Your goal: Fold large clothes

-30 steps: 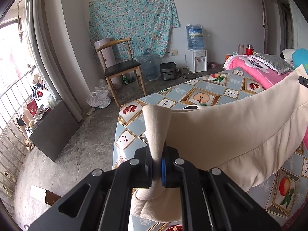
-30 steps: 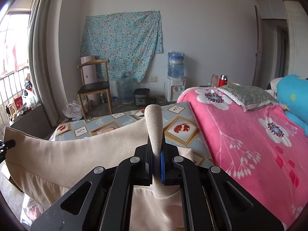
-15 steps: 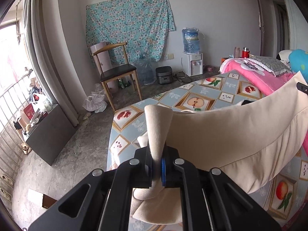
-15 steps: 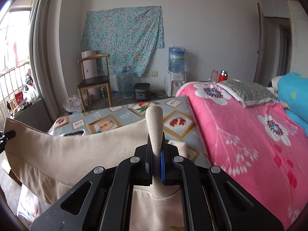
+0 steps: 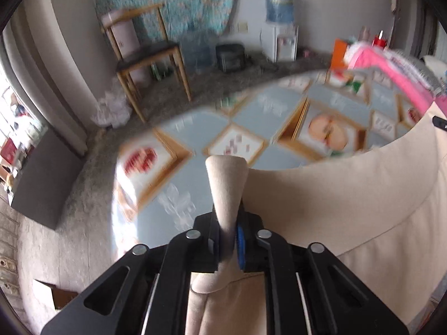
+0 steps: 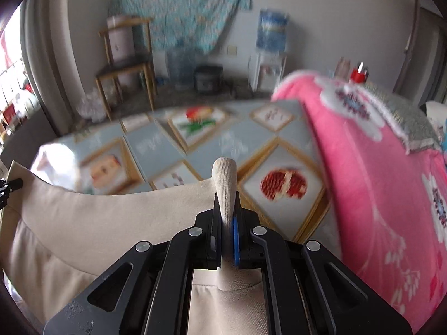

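Note:
A large beige garment [image 5: 335, 209] hangs stretched between both grippers above a table with a fruit-print cloth [image 5: 251, 117]. My left gripper [image 5: 229, 240] pinches a ribbed corner of it that sticks up past the fingertips; its jaws are opening, with the cloth still between the pads. In the right wrist view the garment [image 6: 111, 223] sags to the left. My right gripper [image 6: 227, 237] pinches the other ribbed corner the same way, and its jaws are opening too. Both point steeply down at the table [image 6: 167, 145]. Motion blurs both views.
A pink flowered blanket [image 6: 377, 181] lies along the table's right side. Beyond the table stand a wooden chair [image 5: 148, 55], a water dispenser [image 5: 279, 28], a pot and a large bottle on the grey floor. A dark cabinet [image 5: 42, 178] sits at the left.
Both grippers have swung forward and down over the table, carrying the stretched garment with them. The views now tilt toward the tabletop and are blurred. The pads stand slightly wider around the cloth.

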Demonstrator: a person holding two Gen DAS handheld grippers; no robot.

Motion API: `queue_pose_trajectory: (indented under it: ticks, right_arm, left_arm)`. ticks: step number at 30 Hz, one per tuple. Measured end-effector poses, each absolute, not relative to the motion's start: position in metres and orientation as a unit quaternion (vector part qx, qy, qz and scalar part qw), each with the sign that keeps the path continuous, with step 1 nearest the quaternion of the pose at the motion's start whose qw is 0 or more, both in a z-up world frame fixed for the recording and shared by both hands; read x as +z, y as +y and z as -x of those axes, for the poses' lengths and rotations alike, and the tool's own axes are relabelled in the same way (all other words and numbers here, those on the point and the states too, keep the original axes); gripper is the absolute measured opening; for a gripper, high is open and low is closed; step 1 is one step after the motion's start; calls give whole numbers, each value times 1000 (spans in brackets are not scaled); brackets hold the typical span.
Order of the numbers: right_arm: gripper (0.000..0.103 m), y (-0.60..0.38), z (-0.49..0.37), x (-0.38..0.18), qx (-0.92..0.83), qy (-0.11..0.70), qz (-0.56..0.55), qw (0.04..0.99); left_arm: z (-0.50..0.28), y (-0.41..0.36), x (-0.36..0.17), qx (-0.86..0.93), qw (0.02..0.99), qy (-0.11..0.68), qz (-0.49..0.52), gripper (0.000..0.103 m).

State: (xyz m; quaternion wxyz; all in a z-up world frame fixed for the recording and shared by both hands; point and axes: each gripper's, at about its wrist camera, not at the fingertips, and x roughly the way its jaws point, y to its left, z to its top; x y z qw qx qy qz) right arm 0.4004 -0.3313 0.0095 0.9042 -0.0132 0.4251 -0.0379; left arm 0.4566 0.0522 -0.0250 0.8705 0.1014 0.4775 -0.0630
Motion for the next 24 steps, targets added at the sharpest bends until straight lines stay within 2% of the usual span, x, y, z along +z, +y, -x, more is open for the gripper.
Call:
queue_pose_trajectory:
  ticks: [2, 4, 6, 12, 17, 24]
  right_arm:
    - [18, -340, -410, -10, -37, 466, -9, 884]
    - [28, -355, -408, -16, -46, 483, -41, 873]
    - [47, -369, -395, -4, -44, 474, -74, 876]
    - [78, -398, -325, 47, -32, 436, -130, 890]
    - [85, -400, -240, 62, 7, 429, -189, 883]
    - [86, -376, -153, 26, 30, 442, -278, 852]
  left_arm:
    - [-462, 58, -39, -53, 861, 498, -86, 25]
    - [-458, 70, -32, -47, 868, 490, -65, 43]
    - [-451, 85, -17, -32, 876, 479, -50, 51]
    - [-386, 135, 27, -18, 907, 421, -15, 62]
    - [-296, 150, 29, -85, 897, 429, 67, 68]
    - [-232, 137, -19, -174, 843, 467, 201, 74]
